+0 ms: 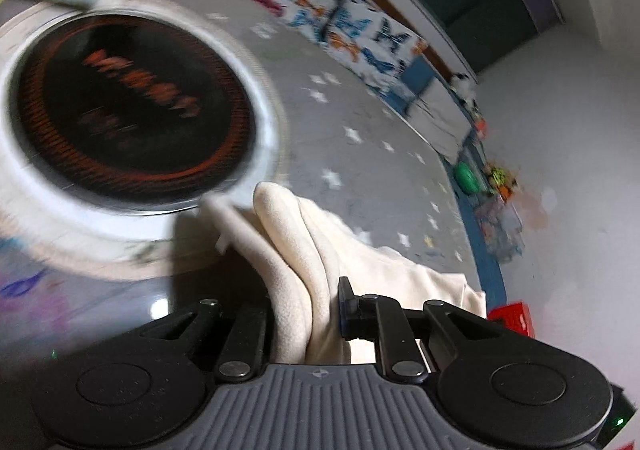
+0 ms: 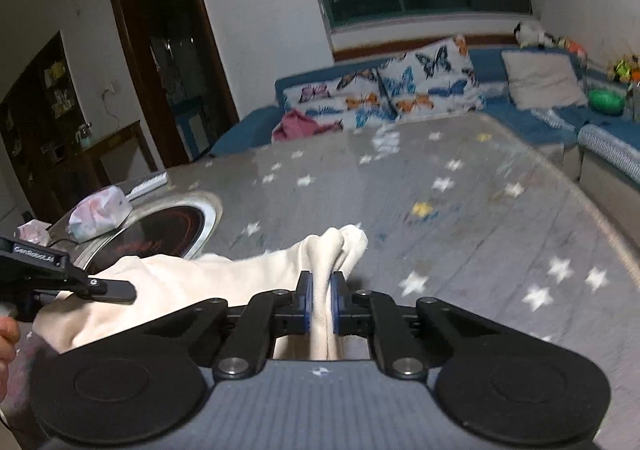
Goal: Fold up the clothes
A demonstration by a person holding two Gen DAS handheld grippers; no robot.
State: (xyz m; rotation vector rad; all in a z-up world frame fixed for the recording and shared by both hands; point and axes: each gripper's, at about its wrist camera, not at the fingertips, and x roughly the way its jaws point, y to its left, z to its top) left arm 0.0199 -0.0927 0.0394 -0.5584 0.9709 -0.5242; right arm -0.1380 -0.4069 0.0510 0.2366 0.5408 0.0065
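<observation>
Cream cloth (image 2: pixel 224 274) lies beside the cooktop (image 2: pixel 168 228), stretched lengthwise between right gripper (image 2: pixel 320 306) and left gripper (image 1: pixel 304 314), each clamped on a bunched end, the left one nearer the cooktop.

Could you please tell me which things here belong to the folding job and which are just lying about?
Part of the job:
- cream garment
- left gripper, shut on it
- right gripper, shut on it

Lying about:
- round cooktop set into the table
- small floral pouch
- pink cloth
- butterfly pillows
</observation>
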